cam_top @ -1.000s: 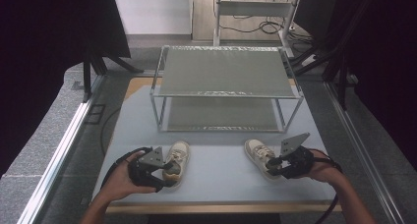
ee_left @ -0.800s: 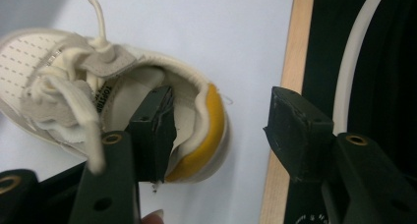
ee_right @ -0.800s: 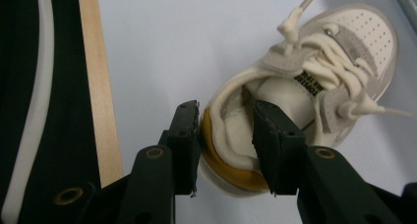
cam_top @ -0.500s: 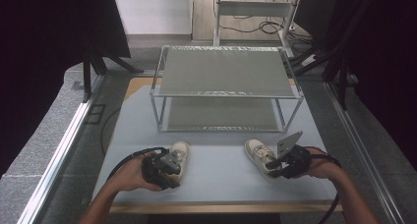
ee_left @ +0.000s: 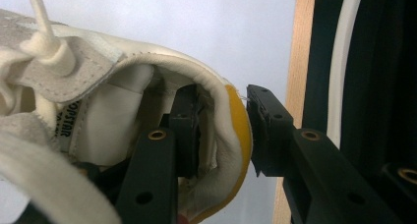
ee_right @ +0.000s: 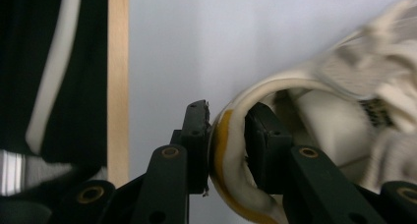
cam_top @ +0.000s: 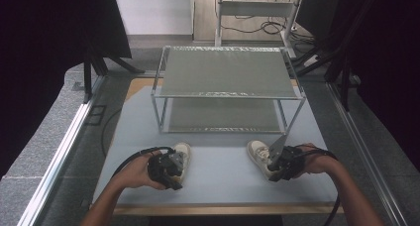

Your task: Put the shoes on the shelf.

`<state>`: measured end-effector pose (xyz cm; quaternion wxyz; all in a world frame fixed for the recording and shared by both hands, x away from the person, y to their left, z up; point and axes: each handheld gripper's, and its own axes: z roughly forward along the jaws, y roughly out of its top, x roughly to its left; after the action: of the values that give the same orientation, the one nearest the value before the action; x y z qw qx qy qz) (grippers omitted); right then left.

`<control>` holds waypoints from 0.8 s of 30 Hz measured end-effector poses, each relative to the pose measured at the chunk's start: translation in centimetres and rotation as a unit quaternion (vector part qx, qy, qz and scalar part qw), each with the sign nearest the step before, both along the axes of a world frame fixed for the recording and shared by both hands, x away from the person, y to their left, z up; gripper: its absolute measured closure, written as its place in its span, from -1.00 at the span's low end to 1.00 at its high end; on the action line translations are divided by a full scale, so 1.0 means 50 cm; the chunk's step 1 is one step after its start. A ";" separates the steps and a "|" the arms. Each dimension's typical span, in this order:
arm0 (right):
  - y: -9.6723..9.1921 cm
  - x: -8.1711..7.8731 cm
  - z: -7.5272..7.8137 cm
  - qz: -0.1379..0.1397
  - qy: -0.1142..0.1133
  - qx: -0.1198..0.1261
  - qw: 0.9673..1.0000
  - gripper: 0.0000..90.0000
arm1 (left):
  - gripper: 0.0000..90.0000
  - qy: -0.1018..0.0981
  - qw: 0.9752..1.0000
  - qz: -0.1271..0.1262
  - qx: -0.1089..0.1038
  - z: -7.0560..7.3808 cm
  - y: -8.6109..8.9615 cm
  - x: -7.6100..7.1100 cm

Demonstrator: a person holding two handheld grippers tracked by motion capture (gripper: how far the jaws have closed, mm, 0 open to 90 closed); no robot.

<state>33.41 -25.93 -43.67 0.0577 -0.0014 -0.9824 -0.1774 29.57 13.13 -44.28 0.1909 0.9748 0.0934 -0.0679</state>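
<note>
In front of the shelf rack [cam_top: 228, 92], each shoe's heel collar sits between closing jaws. The left gripper [ee_left: 221, 130] straddles the left shoe [cam_top: 181, 154] with a slight gap. The right gripper [ee_right: 227, 150] pinches the right shoe [cam_top: 258, 151]; both forearms lie low.

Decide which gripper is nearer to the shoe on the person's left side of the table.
Left. The left gripper straddles the heel of the left shoe, one jaw inside it. The right gripper is across the table, jaws on the heel of the other shoe.

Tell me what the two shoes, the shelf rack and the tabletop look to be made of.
Left shoe: cream leather-like upper, matte, with a suede-looking lace panel and a glossy yellow heel tab. Right shoe: likely the same; it is blurred. Shelf rack: shiny metal-looking frame with dull grey panels, perhaps frosted plastic or glass. Tabletop: smooth matte pale grey surface, wood-coloured edge.
</note>
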 end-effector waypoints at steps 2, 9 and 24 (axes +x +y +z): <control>0.004 0.002 -0.002 0.007 0.000 -0.007 1.000 0.62 | 0.49 -0.001 1.000 -0.001 -0.001 0.000 0.001 0.000; -0.007 -0.006 0.000 0.009 -0.014 0.008 1.000 0.67 | 0.61 -0.013 1.000 -0.008 -0.019 0.007 0.010 0.000; 0.009 -0.035 0.043 0.014 -0.082 0.071 0.994 0.68 | 0.62 -0.073 0.995 -0.040 -0.061 0.069 -0.014 -0.004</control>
<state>31.68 -25.48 -41.55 -0.0202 0.0309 -0.9688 -0.2452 29.38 12.42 -40.84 0.2532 0.9667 0.0358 -0.0098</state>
